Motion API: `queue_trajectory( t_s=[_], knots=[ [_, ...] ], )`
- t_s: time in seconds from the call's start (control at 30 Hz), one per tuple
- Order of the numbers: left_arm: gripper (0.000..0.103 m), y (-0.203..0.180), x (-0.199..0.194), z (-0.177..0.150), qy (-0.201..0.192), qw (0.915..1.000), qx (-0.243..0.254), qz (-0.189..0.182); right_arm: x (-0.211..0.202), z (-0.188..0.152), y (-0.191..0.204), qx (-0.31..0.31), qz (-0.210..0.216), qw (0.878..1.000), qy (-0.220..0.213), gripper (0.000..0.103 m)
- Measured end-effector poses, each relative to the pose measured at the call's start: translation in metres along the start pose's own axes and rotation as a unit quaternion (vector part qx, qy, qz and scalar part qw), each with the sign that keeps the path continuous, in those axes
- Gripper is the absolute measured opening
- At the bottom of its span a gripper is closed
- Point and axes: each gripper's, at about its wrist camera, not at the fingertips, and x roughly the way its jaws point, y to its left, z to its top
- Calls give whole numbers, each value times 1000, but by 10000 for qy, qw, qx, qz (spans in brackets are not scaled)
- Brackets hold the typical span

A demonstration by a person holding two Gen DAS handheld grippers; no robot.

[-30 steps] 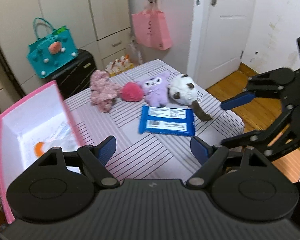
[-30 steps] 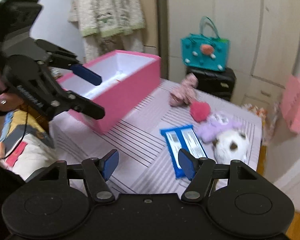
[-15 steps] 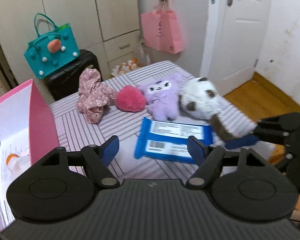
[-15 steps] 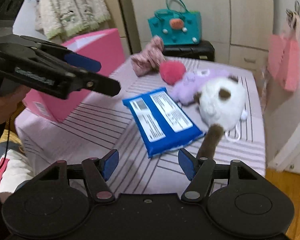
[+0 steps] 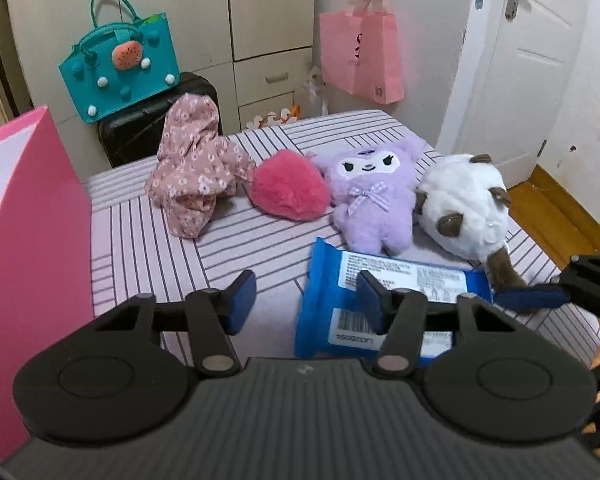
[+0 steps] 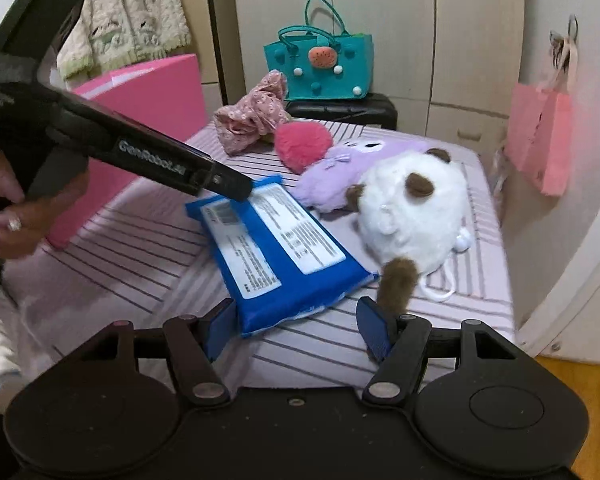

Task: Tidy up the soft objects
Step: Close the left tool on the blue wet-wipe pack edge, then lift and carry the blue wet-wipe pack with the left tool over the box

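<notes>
Two grippers work over our striped bedspread [image 5: 148, 248]. Our left gripper [image 5: 306, 300] has its blue pads wide apart and holds nothing; one pad hangs over bare cloth, the other over the near end of the blue wipes pack [image 5: 384, 296]. Our right gripper [image 6: 296, 330] is likewise spread wide and empty, its pads straddling the pack's near corner, with the brown tail of the white plush cat [image 6: 416, 216] just beside the right pad.

Much is cut off. Only one wall of the pink box [image 5: 32, 264] shows in the left view, so we cannot see what lies inside. The left gripper's body covers the pack's near edge, and from the left camera only one fingertip of the right gripper enters at the frame's edge. In the right view the purple plush [image 6: 336, 172] lies half behind the cat, its face hard to read. The print on the pack is too small to make out.

Beyond the pack, the soft things sit in a row: floral pink cloth [image 5: 196, 176], pink fluffy heart [image 5: 288, 190], purple plush and cat, each touching the next.

Behind the bed we see a teal felt bag [image 5: 120, 68] on a black suitcase [image 5: 140, 128], pale cupboards, a pink paper bag [image 5: 364, 56] hanging up, a white door [image 5: 528, 72] and wooden floor.
</notes>
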Motion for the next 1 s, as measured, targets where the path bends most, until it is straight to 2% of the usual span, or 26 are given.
queue_trajectory(
  t_s=[0.13, 0.2, 0.33, 0.43, 0.53, 0.6, 0.67, 0.77, 1.0],
  knots=[
    [47, 5, 5, -4, 81, 9995, -189, -224, -4, -4, -7, -142, 75, 9999, -64, 70],
    [47, 8, 8, -6, 187, 9984, -389, -375, -5, -4, -6, -191, 134, 9997, -105, 62],
    [48, 14, 13, -9, 464, 9922, -926, -688, -3, -2, 0, -147, 138, 9998, -80, 59],
    [48, 9, 13, -11, 456, 9928, -903, -639, 1, 1, 5, -92, 126, 9998, -82, 59],
    [48, 7, 14, -14, 325, 9934, -888, -647, 6, -1, 12, 29, 8, 9997, -259, 57],
    [46, 7, 13, -17, 267, 9932, -906, -677, 6, -2, 16, 129, -107, 9991, -380, 51],
    [45, 10, 11, -18, 281, 9901, -1069, -870, 6, -4, 18, 207, -192, 9985, -467, 47],
    [44, 10, 8, -21, 217, 9891, -1171, -870, 4, -7, 21, 296, -288, 9974, -583, 42],
    [44, -1, -8, -32, 214, 9909, -1103, -742, -6, -9, 27, 296, -206, 9975, -607, 41]
  ],
)
